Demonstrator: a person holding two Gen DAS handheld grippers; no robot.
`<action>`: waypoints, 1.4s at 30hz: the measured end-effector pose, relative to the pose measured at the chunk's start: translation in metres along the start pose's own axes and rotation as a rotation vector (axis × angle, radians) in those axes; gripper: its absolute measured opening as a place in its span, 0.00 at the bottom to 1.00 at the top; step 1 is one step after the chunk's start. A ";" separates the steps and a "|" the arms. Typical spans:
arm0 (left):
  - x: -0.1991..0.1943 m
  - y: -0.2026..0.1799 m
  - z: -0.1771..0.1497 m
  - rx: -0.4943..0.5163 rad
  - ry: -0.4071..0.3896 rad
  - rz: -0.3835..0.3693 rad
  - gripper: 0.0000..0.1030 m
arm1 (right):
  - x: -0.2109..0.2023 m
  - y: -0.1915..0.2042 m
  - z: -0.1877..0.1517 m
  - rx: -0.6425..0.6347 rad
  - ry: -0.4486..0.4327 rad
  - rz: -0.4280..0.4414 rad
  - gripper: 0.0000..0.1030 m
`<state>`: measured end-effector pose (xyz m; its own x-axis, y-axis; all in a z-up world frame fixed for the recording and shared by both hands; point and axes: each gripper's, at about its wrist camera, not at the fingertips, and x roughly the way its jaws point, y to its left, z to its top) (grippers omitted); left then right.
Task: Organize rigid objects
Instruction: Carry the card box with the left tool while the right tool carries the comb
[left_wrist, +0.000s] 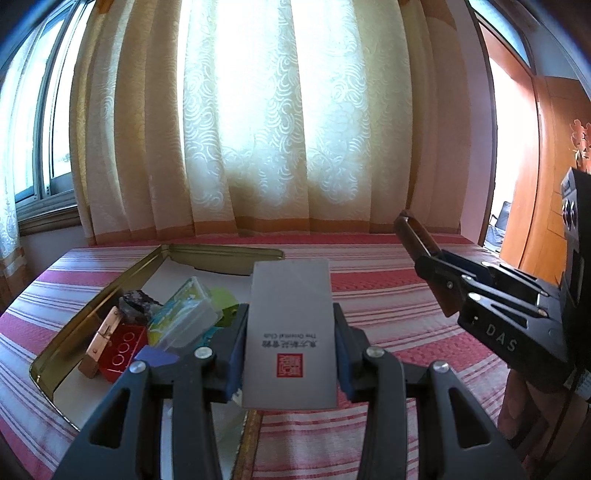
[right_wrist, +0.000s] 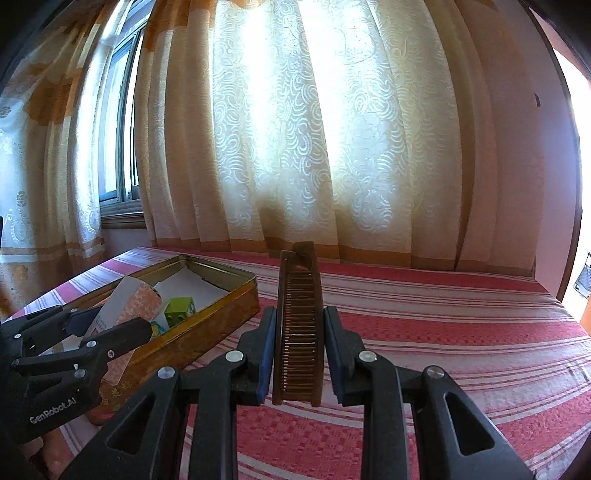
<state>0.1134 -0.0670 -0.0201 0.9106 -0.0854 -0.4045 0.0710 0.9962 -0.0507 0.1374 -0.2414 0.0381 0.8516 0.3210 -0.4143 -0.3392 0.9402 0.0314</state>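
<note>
My left gripper (left_wrist: 290, 325) is shut on a flat grey box (left_wrist: 290, 314) with a red seal and printed text, held above the near right corner of an open gold tin (left_wrist: 229, 258). In the right wrist view the same box (right_wrist: 129, 310) shows a pink patterned side in the left gripper (right_wrist: 114, 321), over the tin (right_wrist: 207, 328). My right gripper (right_wrist: 300, 317) is shut on a brown comb (right_wrist: 300, 325) that stands on edge with its teeth toward the camera, above the striped cloth to the right of the tin. From the left wrist view, the right gripper (left_wrist: 443, 273) and comb (left_wrist: 410, 229) are at the right.
The tin holds a copper-coloured clip (left_wrist: 101, 339), a red block (left_wrist: 123, 350), a dark stone (left_wrist: 138, 306), a clear plastic case (left_wrist: 184, 317) and a green cube (right_wrist: 179, 310). A red-and-white striped cloth (right_wrist: 424, 332) covers the surface. Curtains hang behind it, with a wooden door at the far right.
</note>
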 end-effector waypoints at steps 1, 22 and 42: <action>0.000 0.001 0.000 -0.003 0.000 0.002 0.39 | 0.000 0.001 0.000 -0.002 0.000 0.002 0.27; -0.011 0.020 -0.002 -0.023 -0.021 0.034 0.39 | -0.002 0.031 -0.002 -0.025 -0.012 0.053 0.27; -0.020 0.035 -0.004 -0.040 -0.033 0.043 0.39 | -0.002 0.054 -0.002 -0.028 -0.012 0.087 0.27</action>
<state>0.0956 -0.0302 -0.0173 0.9253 -0.0412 -0.3770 0.0157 0.9974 -0.0706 0.1165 -0.1915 0.0390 0.8230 0.4030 -0.4002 -0.4233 0.9051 0.0409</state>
